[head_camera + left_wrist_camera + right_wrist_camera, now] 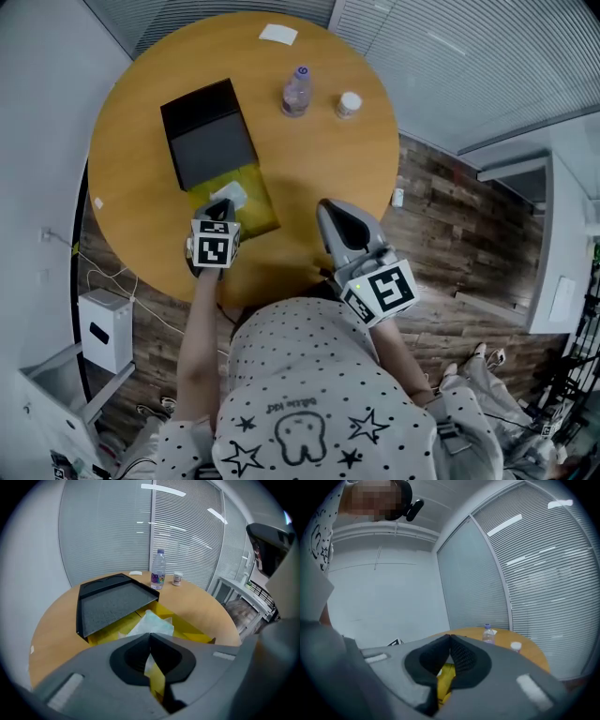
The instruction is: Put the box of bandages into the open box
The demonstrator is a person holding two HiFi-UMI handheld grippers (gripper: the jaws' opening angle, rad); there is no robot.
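Bandage box [152,623] inside yellow open box [197,633]; black lid [110,603] raised.

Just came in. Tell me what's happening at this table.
A person at a round table is working with a claw in each hand. The left claw, shut, points down into the open box, yellow inside with its black lid flipped back, just above a pale packet lying in it, probably the bandages. Whether it touches the packet is unclear. The right claw is shut and empty, held near the table's edge. A bottle and a small jar stand at the far side.
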